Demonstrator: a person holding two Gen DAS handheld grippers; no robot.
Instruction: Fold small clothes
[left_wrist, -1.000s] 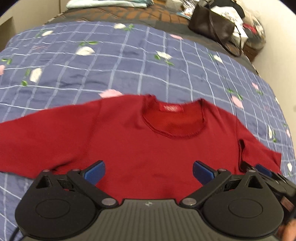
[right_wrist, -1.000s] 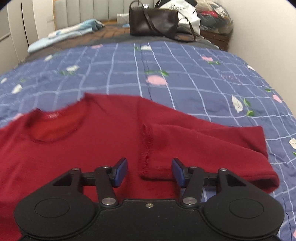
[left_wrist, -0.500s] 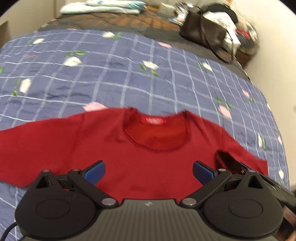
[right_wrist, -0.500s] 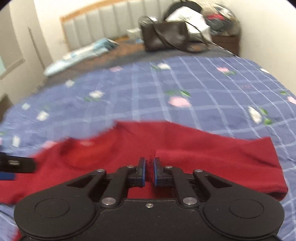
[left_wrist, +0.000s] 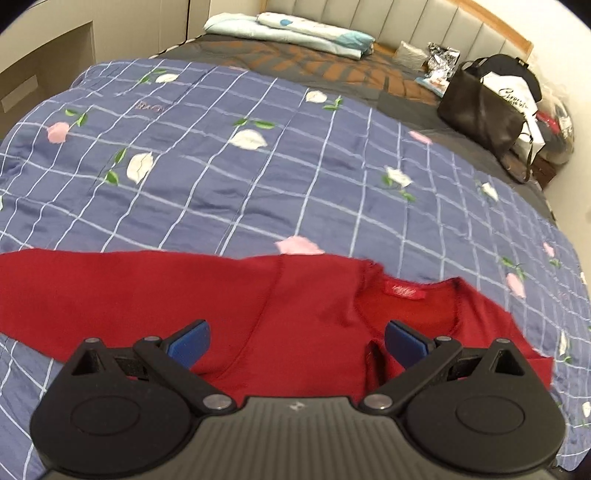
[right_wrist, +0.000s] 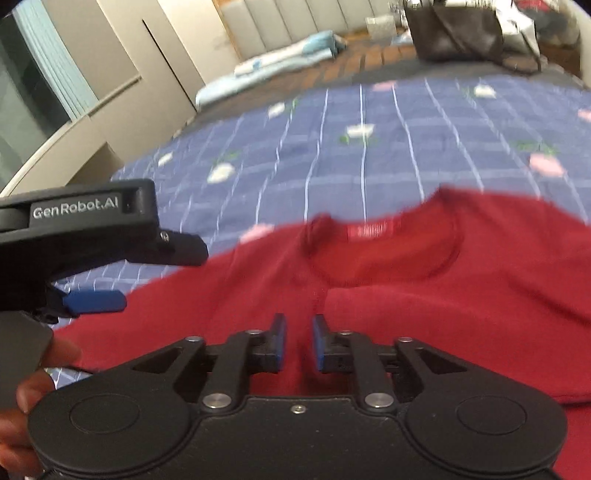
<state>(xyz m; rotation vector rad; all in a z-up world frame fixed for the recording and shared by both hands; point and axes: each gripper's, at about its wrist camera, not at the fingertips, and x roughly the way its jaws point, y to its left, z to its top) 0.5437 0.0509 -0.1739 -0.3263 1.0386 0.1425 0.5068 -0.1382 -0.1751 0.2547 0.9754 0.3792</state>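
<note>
Dark leather handbag (left_wrist: 484, 110) sits far behind the red knit sweater (left_wrist: 303, 332) on the blue checked quilt (left_wrist: 221, 177). Left gripper (left_wrist: 295, 341) jaws wide apart, empty. Only right-wrist view shows right gripper (right_wrist: 299, 341) w/ narrow gap, grip unclear.

soft, even indoor light is filling both views, casting only faint shadows under the wide-open black left gripper (left_wrist: 295, 341) and leaving no glare on the blue checked floral quilt (left_wrist: 258, 177). the left wrist view is staying fairly sharp, though the fisheye lens is bending the bed's edges and darkening the corners. the right wrist view is smearing with motion blur, so the dark red knit sweater (right_wrist: 424, 280) and the black leather handbag (right_wrist: 458, 33) are looking soft and out of focus.
</note>
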